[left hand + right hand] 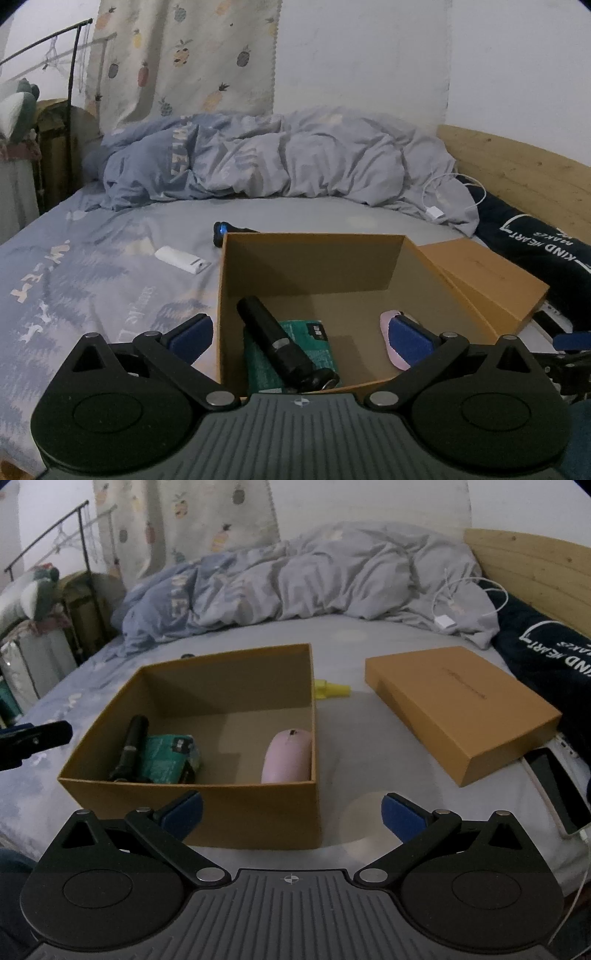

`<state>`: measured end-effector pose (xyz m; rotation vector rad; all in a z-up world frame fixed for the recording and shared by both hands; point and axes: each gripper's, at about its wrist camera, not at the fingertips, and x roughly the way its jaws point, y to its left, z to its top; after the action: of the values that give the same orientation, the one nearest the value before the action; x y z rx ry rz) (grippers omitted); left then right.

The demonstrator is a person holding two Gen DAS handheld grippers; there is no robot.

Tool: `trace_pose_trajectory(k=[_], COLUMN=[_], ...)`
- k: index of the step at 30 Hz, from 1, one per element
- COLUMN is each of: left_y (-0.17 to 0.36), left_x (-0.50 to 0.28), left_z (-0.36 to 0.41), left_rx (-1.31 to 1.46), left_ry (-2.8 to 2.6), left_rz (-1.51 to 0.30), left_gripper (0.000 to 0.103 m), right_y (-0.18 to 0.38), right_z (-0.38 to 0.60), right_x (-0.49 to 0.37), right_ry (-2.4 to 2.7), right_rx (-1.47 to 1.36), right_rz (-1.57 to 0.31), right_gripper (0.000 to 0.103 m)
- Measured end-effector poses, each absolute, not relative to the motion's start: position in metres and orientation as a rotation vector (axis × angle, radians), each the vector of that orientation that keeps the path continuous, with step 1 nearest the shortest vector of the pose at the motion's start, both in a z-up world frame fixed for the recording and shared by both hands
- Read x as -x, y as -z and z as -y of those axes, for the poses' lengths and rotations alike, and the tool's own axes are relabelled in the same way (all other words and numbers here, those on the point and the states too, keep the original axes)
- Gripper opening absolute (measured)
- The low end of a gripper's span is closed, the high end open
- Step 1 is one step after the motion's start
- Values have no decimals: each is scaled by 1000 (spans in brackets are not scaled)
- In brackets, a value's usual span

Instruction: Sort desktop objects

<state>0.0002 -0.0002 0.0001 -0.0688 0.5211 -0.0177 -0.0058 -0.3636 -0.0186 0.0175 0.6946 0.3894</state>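
Surface: bed with blue-grey printed sheet (369, 738)
Left gripper (301, 338): jaws wide, nothing held, above open brown cardboard box (258, 812)
Right gripper (291, 814): jaws wide, nothing held, before box corner
Inside box: black cylindrical flashlight (129, 749), green packet (166, 758), pink oval mouse (288, 755)
Outside: white rectangular device (181, 260), yellow plastic piece (332, 690), flat brown cardboard lid (458, 709)

Left wrist view: you're tight over the near-left corner of the open box (314, 258), looking steeply down into it; bed (92, 295) runs off toward 12 o'clock.
Right wrist view: you're further back, facing 12 o'clock, near wall of the open box (258, 812) at 11, box lid (461, 709) at 1.
Shared: box interior with black flashlight (273, 339) (131, 746), green packet (170, 758), pink mouse (288, 755); rumpled duvet (277, 158) (314, 576) and wooden headboard (517, 173) behind.
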Motion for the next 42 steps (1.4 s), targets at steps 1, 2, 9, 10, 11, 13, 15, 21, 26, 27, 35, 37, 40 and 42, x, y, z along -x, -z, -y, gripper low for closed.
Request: trace_pose_trajectory(k=[1, 2, 9, 10, 11, 13, 15, 21, 26, 27, 35, 37, 40, 42], left_y=[0, 0, -1, -1, -1, 1, 1, 3, 5, 6, 10, 11, 13, 14], left_x=[0, -1, -2, -2, -2, 0, 0, 1, 1, 0, -1, -3, -5, -6], left_z=[0, 1, 2, 2, 2, 1, 1, 1, 0, 0, 1, 0, -1, -2], left_rx=[70, 70, 75, 75, 76, 75, 75, 75, 76, 76, 74, 75, 80, 81], left_ry=[17, 17, 15, 14, 13, 13, 13, 14, 10, 9, 2, -1, -3, -6], left_rz=[-521, -522, -524, -524, -524, -523, -523, -522, -525, -526, -532, -537, -542, -545], left_gripper=[103, 103, 103, 103, 103, 103, 103, 103, 103, 103, 103, 103, 103, 103], right_y=[19, 19, 17, 19, 19, 19, 20, 20, 22, 23, 28, 29, 31, 32], right_z=[363, 363, 364, 364, 363, 362, 361, 362, 361, 361, 361, 360, 360, 360], right_x=[6, 6, 4, 6, 6, 6, 6, 6, 5, 4, 1, 0, -2, -3], right_ry=[-391, -391, -394, -394, -394, -395, -395, -398, -399, -400, -405, -408, -409, -409], right_rx=[-21, -20, -17, -17, -18, -18, -18, -16, -15, -15, -19, -20, -23, -26], right_rz=[-695, -696, -699, -700, -700, -701, -700, -704, -709, -710, -724, -728, -733, -735], right_gripper=[103, 103, 103, 103, 103, 103, 103, 103, 103, 103, 103, 103, 103, 103])
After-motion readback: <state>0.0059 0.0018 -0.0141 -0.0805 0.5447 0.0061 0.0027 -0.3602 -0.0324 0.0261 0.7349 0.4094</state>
